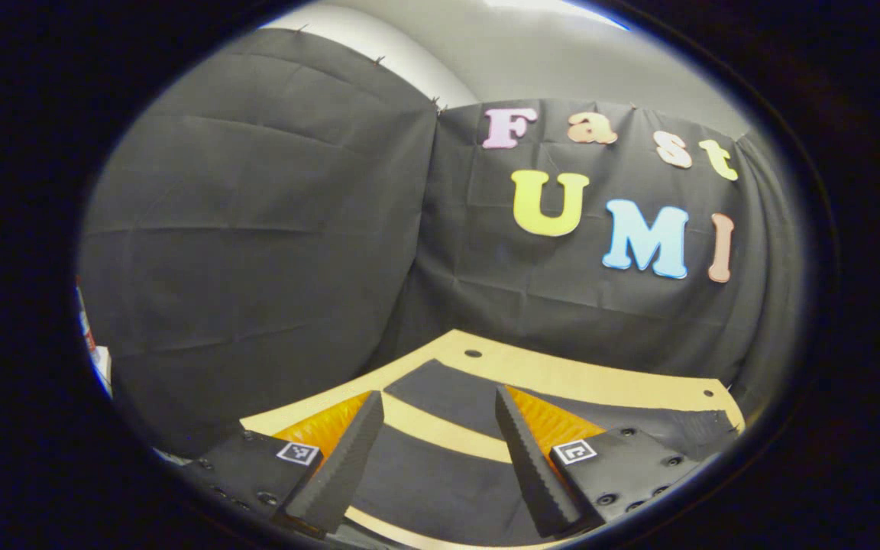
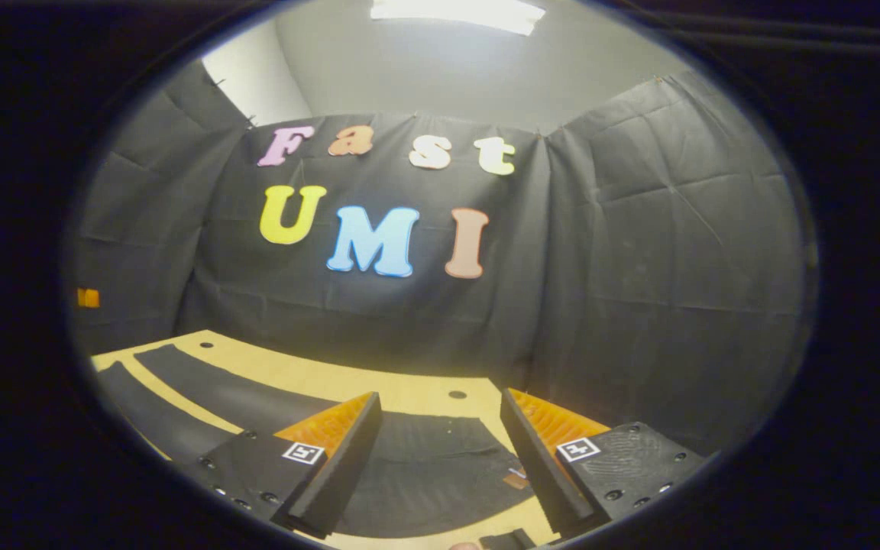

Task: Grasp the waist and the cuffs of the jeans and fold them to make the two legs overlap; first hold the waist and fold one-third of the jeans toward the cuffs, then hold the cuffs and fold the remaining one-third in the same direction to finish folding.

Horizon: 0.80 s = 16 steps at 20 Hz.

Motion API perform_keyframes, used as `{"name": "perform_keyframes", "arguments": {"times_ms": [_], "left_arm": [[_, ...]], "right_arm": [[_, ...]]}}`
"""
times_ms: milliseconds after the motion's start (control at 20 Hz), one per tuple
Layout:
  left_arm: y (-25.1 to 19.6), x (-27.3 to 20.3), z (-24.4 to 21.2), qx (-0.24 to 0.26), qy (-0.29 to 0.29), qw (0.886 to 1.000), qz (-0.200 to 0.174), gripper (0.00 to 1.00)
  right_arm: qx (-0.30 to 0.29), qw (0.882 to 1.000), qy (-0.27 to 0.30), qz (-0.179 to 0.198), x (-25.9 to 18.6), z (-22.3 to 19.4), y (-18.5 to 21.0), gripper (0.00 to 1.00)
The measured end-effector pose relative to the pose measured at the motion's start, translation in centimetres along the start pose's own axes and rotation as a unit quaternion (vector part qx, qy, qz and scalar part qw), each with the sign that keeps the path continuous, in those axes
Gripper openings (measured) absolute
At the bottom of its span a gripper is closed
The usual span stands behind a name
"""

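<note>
Above the table [image 1: 562, 374], both grippers spread, left gripper [image 1: 432, 458] over jeans legs [image 1: 440, 477], right gripper [image 2: 440, 466] over waist [image 2: 425, 466].

We see matt dark denim jeans [image 2: 425, 466] lying on a smooth, pale wooden table [image 2: 318, 378]; the booth wall [image 1: 257, 229] is creased matt cloth.

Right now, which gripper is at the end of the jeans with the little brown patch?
The right gripper: the waist with its brown patch lies between its open fingers. The left gripper faces the two legs.
</note>
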<state>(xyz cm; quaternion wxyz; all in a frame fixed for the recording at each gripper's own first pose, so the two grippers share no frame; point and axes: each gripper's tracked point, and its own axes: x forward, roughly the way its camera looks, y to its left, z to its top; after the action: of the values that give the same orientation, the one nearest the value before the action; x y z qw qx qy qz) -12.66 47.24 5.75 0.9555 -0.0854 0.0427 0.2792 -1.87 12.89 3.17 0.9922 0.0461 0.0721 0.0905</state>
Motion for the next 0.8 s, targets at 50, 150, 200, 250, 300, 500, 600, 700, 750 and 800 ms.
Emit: {"name": "perform_keyframes", "arguments": {"times_ms": [50, 150, 200, 250, 300, 500, 600, 700, 750, 800], "left_arm": [[1.1, 0.4, -0.5, -0.01, 0.014, 1.0, 0.006, 0.95], [3.1, 1.5, -2.4, -0.042, 0.055, 0.997, 0.014, 0.92], [4.1, 1.9, -3.4, -0.061, 0.08, 0.995, 0.019, 0.95], [5.5, 2.6, -4.4, -0.083, 0.102, 0.991, 0.031, 0.99], [6.6, 3.2, -5.4, -0.107, 0.124, 0.986, 0.04, 0.95], [10.8, 4.9, -9.2, -0.208, 0.2, 0.954, 0.078, 0.95], [12.2, 4.7, -11.5, -0.248, 0.243, 0.933, 0.1, 0.95], [13.6, 4.5, -13.5, -0.288, 0.273, 0.911, 0.117, 0.96], [14.1, 4.8, -14.6, -0.311, 0.281, 0.899, 0.125, 0.96], [14.5, 4.8, -15.2, -0.331, 0.289, 0.888, 0.133, 1.0]], "right_arm": [[0.019, 1.0, 0.022, 0.001, 0.2, -0.7, 0.4, 0.94], [0.048, 0.996, 0.078, -0.016, 0.4, -3.0, -0.2, 0.94], [0.061, 0.993, 0.102, -0.025, 0.6, -4.0, -0.8, 0.94], [0.076, 0.989, 0.121, -0.035, 0.9, -4.8, -1.3, 0.94], [0.093, 0.985, 0.139, -0.045, 1.4, -5.5, -2.0, 0.94], [0.162, 0.961, 0.213, -0.073, 2.3, -9.2, -3.8, 0.94], [0.204, 0.944, 0.246, -0.076, 2.8, -10.9, -4.3, 0.94], [0.244, 0.925, 0.279, -0.08, 2.9, -12.5, -4.7, 0.94], [0.263, 0.914, 0.297, -0.082, 3.1, -13.1, -4.5, 0.94], [0.28, 0.904, 0.312, -0.082, 3.3, -13.8, -4.5, 0.95]]}}
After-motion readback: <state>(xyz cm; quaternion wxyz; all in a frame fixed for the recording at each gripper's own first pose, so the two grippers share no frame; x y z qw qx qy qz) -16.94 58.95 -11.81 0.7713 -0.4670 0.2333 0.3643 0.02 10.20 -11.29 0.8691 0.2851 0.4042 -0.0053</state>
